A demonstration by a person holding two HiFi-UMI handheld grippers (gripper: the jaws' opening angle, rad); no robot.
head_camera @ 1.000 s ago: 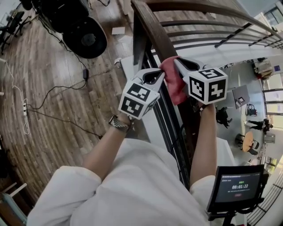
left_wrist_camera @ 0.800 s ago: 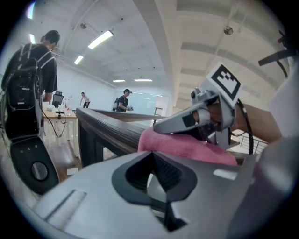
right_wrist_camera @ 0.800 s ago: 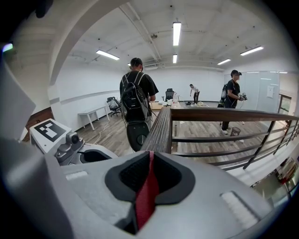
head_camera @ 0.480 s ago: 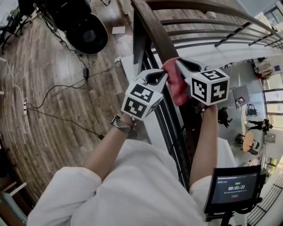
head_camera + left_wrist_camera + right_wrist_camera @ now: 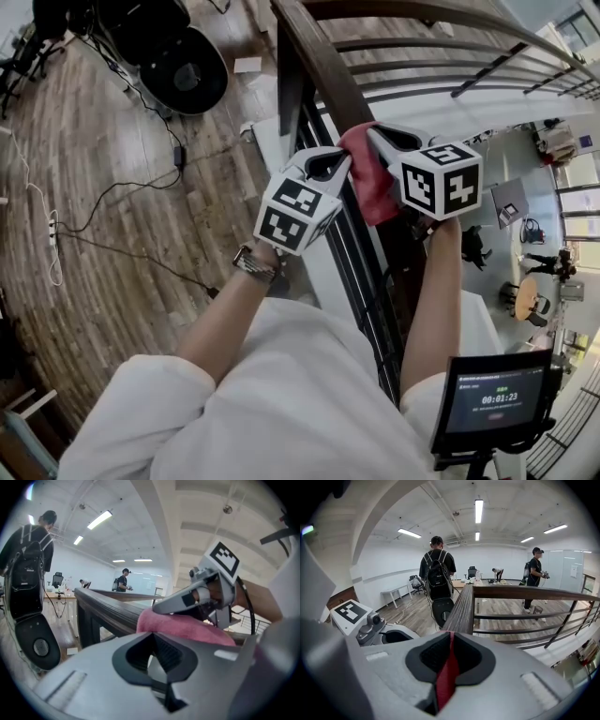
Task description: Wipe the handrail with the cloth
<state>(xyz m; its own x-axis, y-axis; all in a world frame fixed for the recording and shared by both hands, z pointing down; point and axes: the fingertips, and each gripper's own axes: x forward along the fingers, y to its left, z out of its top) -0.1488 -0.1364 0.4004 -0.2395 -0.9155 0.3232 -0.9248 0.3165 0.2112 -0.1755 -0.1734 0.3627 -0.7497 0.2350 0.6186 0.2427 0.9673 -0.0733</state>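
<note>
Wood-plank flooring (image 5: 112,244) spreads out below on my left, crossed by thin black cables (image 5: 122,192). A dark wooden handrail (image 5: 323,66) runs away from me up the middle, with an open drop to a lower level on its right. Down by my right elbow stands a small screen (image 5: 492,398). The red cloth (image 5: 370,183) lies draped over the top of the handrail, between my two hands. My right gripper (image 5: 375,136) reaches in from the open side and is clamped on the cloth: a red fold runs up between its jaws, which have just been closing tighter on it. My left gripper (image 5: 343,159) comes in from the floor side, jaws together, tips right against the cloth's near edge.
</note>
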